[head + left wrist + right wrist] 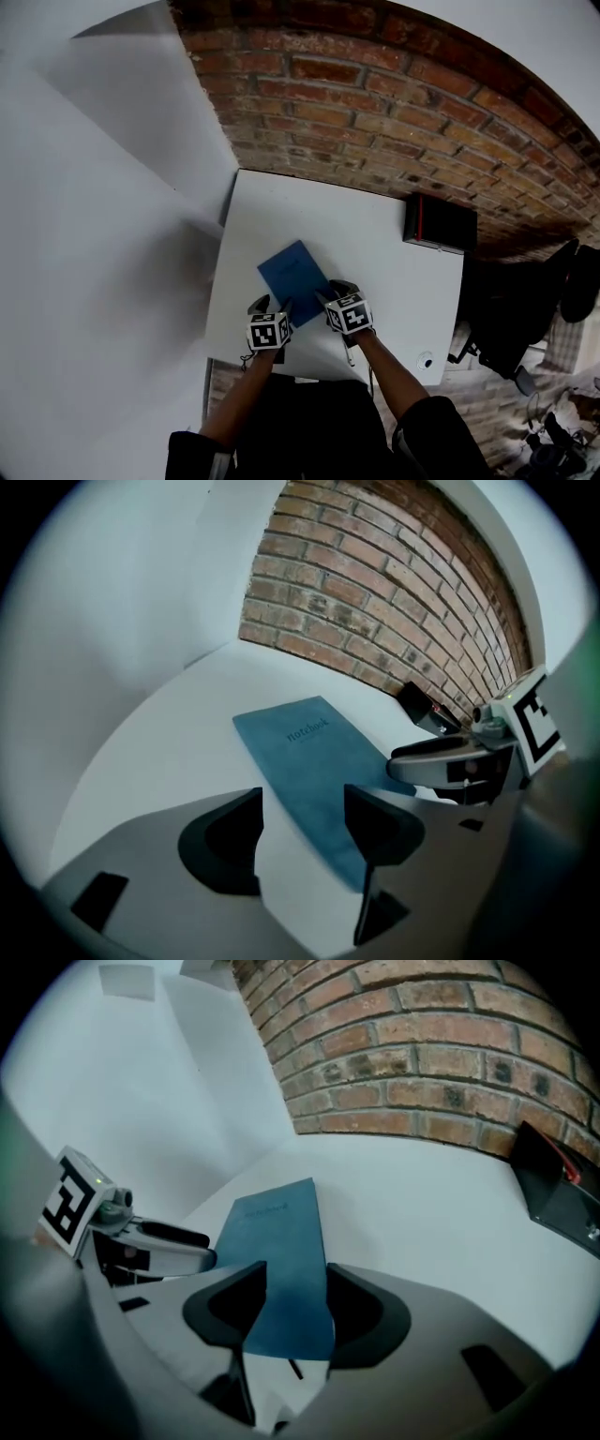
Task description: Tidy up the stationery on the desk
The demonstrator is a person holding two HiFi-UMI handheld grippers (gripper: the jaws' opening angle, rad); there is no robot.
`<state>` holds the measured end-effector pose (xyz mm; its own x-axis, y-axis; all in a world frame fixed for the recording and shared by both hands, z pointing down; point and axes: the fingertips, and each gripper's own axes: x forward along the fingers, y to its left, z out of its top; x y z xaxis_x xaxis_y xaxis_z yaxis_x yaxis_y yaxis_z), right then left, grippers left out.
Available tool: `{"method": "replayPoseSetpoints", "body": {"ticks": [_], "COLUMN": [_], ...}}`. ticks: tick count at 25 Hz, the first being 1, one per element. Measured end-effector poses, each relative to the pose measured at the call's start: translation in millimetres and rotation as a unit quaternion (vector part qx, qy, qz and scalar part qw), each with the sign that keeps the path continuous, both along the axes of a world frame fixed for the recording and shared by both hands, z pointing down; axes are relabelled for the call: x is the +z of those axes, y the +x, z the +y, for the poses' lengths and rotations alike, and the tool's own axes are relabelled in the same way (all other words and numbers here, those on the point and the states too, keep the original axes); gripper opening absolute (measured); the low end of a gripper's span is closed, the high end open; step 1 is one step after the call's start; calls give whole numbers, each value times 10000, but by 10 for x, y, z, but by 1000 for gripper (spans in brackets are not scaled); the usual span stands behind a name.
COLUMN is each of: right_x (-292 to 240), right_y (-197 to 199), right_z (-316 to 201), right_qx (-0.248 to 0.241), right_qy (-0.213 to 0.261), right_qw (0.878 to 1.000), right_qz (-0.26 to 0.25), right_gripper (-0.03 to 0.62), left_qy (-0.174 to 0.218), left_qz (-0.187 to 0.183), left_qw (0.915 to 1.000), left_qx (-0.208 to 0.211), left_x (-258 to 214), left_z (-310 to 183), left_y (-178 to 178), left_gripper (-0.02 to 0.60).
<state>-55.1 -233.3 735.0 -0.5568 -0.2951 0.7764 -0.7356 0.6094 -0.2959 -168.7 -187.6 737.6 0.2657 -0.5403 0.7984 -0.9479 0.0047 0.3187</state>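
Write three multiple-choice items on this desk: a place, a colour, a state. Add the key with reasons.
1. Where does the black box stand?
A. At the desk's far right, by the brick wall.
B. At its near left corner.
C. In its middle.
2. What colour is the notebook?
A. Red.
B. Blue.
C. Green.
3. How do the left tongs' jaws stand?
A. Shut together.
B. Clamped on a pen.
C. Apart.
Key: 1 A, the head view shows it beside the bricks; 2 B, blue in every view; 3 C, the left gripper view shows a gap between them.
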Motion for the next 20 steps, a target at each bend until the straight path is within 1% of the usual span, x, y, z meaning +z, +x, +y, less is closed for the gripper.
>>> {"method": "replayPoseSetpoints", "body": {"ticks": [5, 11, 15, 20], "right_x": [96, 130, 129, 128], "right_y": [-7, -31, -70, -221], "right_z": [27, 25, 72, 265], "right_qx": [-32, 119, 164, 221], "right_qy": [-186, -262, -424, -687], "right_qw": [9998, 9995, 9989, 9974], "right_qz": [63, 149, 117, 67], "right_gripper": [213, 213, 213, 212], "left_qy": [-77, -100, -53, 25], "left_qz": [112, 101, 25, -112], "left_qw": [9998, 9995, 9989, 9981], "left_qx": [115, 269, 461, 607], "left_x": [28, 58, 49, 50], "left_z": [56, 41, 5, -114], "left_y": [172, 161, 109, -86], "left_gripper": [281, 279, 279, 279]}}
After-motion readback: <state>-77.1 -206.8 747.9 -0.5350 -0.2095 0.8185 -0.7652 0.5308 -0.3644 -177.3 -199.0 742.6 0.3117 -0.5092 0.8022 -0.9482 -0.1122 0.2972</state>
